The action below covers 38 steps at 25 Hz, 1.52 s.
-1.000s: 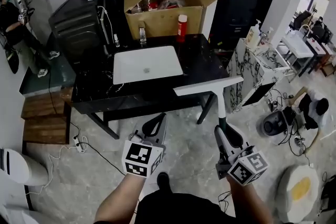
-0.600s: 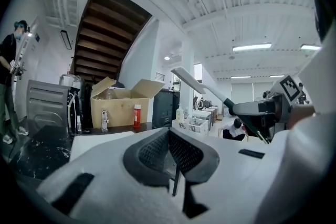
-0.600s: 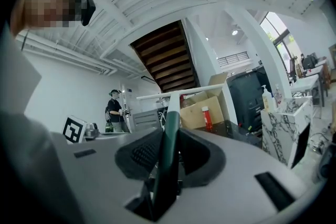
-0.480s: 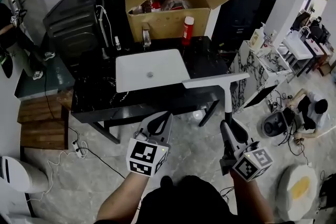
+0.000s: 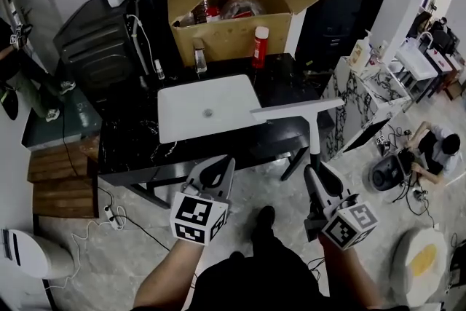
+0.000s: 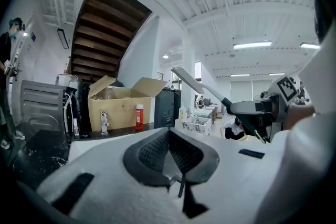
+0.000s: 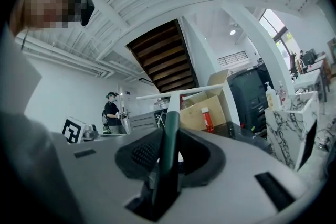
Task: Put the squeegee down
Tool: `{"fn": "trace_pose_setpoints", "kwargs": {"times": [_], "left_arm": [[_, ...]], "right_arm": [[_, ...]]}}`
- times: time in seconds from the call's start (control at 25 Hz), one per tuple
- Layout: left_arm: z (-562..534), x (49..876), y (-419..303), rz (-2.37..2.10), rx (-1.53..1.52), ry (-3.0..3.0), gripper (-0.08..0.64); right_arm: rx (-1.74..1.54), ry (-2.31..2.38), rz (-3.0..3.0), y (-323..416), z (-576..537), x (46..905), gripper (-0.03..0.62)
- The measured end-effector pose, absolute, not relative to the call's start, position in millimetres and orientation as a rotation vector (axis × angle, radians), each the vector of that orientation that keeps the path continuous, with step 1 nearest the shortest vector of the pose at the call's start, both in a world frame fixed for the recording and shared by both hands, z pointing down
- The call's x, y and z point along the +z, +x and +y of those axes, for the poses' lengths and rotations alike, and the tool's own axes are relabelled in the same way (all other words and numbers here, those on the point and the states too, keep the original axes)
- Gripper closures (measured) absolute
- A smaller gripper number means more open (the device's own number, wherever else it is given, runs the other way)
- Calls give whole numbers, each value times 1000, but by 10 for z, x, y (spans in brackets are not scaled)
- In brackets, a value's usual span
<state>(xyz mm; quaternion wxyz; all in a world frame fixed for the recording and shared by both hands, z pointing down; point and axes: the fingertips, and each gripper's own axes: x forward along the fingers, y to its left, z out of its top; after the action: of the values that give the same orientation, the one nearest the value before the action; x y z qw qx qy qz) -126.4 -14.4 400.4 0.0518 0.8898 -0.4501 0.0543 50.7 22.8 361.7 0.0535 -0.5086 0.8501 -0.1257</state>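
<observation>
Bottles (image 5: 206, 9) are contained in the open cardboard box (image 5: 226, 40) behind the basin (image 5: 182, 102). The squeegee (image 5: 295, 111) is clamped by the right claw (image 5: 313, 175); the left claw (image 5: 218, 165) is closed.

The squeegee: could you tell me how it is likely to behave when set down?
Probably stiff: the squeegee holds its blade straight while the right gripper clamps only the handle end. Likely light yet blade-heavy, so it may pivot in the grip. Its T shape should stop it rolling.
</observation>
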Motion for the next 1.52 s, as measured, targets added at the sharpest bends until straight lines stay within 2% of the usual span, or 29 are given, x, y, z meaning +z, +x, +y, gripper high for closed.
{"fn": "trace_pose_setpoints", "kwargs": {"times": [0.96,1.52], "left_arm": [[-2473,4079,-355,-1410,260,2691,555],[-3136,4159,-675,-1268,217,2732,555]], "right_arm": [[-558,-1472,2624,1294,-2145,4187,492],[-512,-1725,2608,1204,-2849,4245,492]]}}
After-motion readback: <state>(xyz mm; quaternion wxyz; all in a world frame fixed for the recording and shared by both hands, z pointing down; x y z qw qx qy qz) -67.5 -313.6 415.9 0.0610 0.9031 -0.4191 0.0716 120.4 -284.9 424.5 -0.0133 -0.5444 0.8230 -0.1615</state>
